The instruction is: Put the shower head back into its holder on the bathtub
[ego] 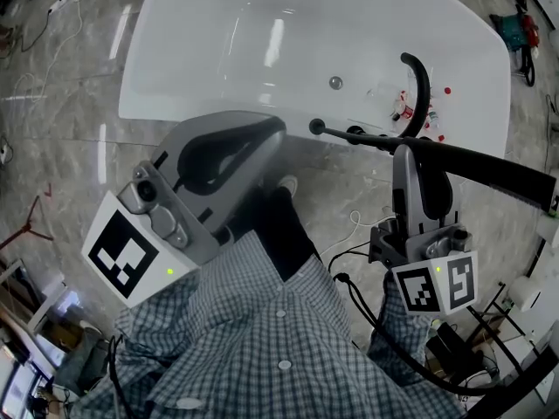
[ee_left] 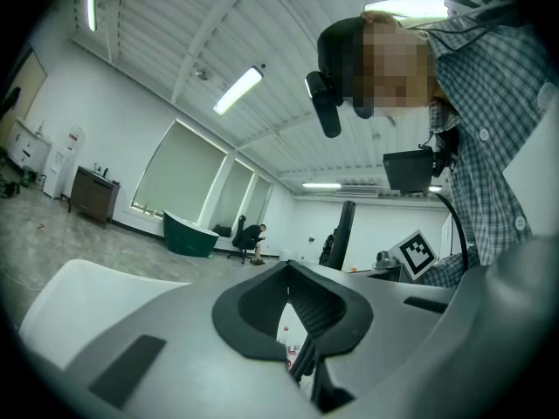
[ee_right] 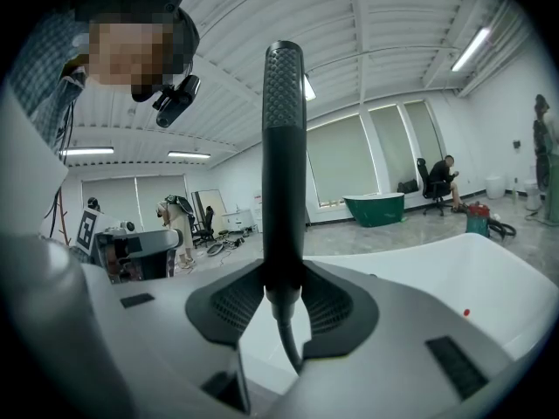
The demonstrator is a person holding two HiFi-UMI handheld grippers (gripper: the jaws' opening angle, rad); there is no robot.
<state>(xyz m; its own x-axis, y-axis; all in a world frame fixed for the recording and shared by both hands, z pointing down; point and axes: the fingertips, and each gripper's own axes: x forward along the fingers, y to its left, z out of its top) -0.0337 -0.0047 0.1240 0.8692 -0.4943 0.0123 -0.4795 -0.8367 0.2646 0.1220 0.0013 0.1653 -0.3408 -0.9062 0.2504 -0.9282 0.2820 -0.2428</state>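
Observation:
The black shower head [ego: 489,168] is a long wand, and my right gripper [ego: 410,151] is shut on its lower end, just in front of the white bathtub [ego: 218,33]. In the right gripper view the shower head [ee_right: 285,164] stands upright between the pads, with its hose [ee_right: 288,343] hanging below. A black curved spout [ego: 421,81] rises from the tub's near rim right beyond this gripper; I cannot make out the holder itself. My left gripper [ego: 266,131] hovers at the tub's near edge, jaws together and empty. In the left gripper view its pads [ee_left: 262,317] hold nothing.
Small red and white items [ego: 403,110] lie on the tub rim by the spout. A chrome fitting [ego: 335,82] sits on the tub's inner wall. Cables trail over the marble floor [ego: 61,147]. Gear and boxes stand at the right edge [ego: 522,33].

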